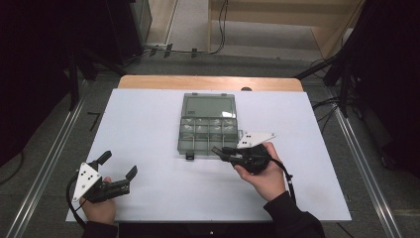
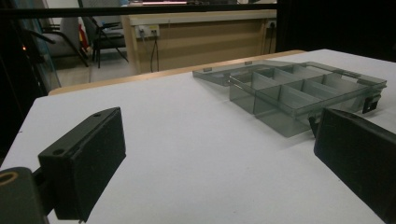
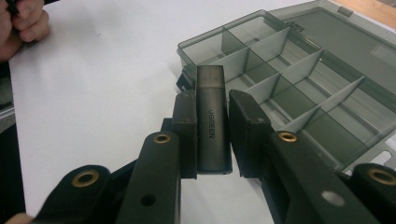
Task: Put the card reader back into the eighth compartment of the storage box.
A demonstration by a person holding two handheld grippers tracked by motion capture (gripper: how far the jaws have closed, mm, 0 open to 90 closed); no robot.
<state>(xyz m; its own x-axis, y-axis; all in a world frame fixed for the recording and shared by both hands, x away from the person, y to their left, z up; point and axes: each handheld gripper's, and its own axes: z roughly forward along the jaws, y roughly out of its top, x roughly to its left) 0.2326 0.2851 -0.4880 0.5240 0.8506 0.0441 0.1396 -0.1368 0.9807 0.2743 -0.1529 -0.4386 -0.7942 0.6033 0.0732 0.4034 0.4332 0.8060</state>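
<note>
Nearest us, lower left: the left gripper (image 1: 118, 169), jaws spread wide, grasping nothing, resting low on the white table (image 1: 148, 129).

Next, right of centre: the right gripper (image 1: 224, 151), jaws clenched on a dark grey adapter (image 3: 213, 123) marked UGREEN, held just at the near edge of the box (image 1: 207, 130).

Beyond: the box, smoky clear plastic, lid laid open flat on the far side, compartments divided in two rows. We see nothing in them.

Progress, as we judge: adapter is picked up and brought to the box; placing it in a compartment and perhaps closing the lid remain.

By view: the right gripper view gives the adapter's lettering and grip; the high view shows both hands' layout; the left gripper view shows the box (image 2: 299, 91) side-on, well apart from its open jaws.
</note>
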